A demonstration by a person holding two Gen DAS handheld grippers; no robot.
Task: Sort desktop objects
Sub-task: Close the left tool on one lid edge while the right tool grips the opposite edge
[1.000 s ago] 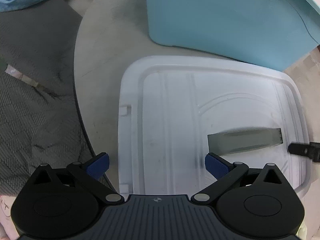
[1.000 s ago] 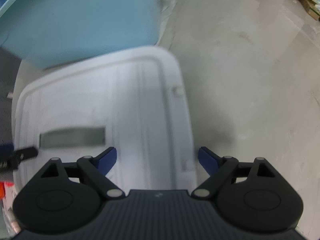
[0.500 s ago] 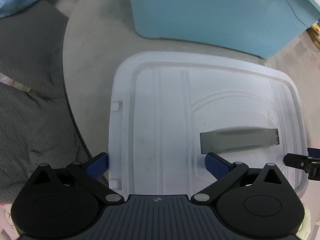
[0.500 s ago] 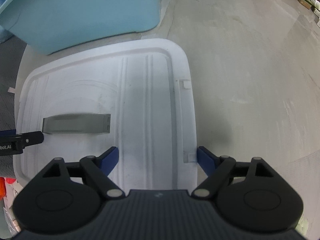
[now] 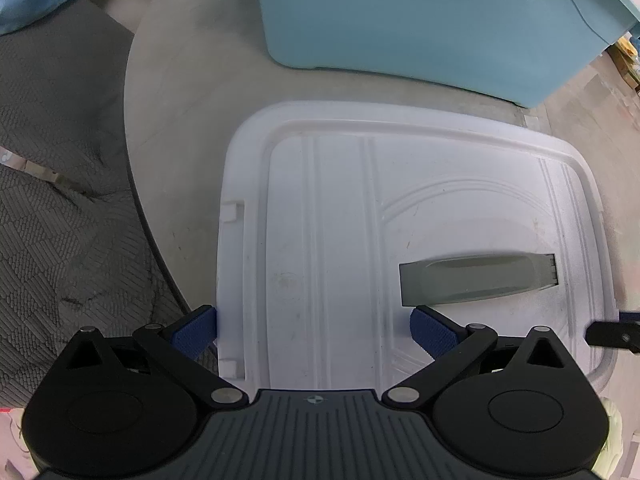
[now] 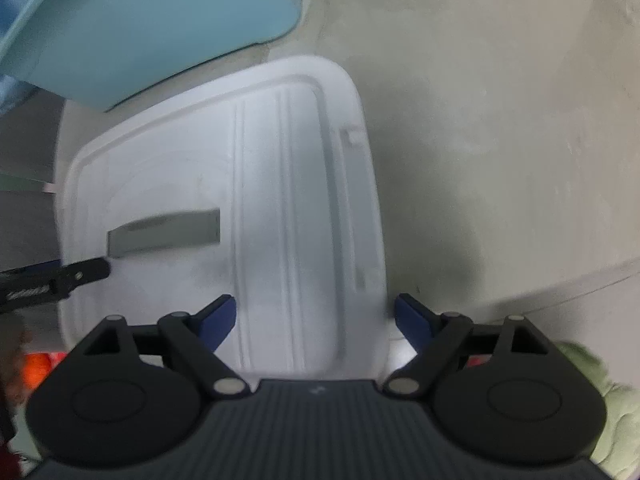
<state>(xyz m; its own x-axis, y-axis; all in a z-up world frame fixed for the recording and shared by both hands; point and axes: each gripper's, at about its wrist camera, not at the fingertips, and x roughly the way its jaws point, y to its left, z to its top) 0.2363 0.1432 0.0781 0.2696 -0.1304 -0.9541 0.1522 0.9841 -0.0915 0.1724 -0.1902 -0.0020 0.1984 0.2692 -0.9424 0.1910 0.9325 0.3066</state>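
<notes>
A white plastic box lid with a grey handle lies flat below both grippers; it also shows in the right wrist view with its handle. My left gripper is open, its fingers straddling the lid's left edge. My right gripper is open, straddling the lid's right edge. The tip of the right gripper shows at the lid's right side in the left wrist view. The tip of the left gripper shows in the right wrist view.
A light blue plastic bin stands just behind the lid, also in the right wrist view. The round grey table ends at the left, over grey carpet. Green cloth and something orange lie near the lid.
Both grippers have moved closer along the lid; its left edge now sits between my left fingers and its right edge between my right fingers. Both stay open.
</notes>
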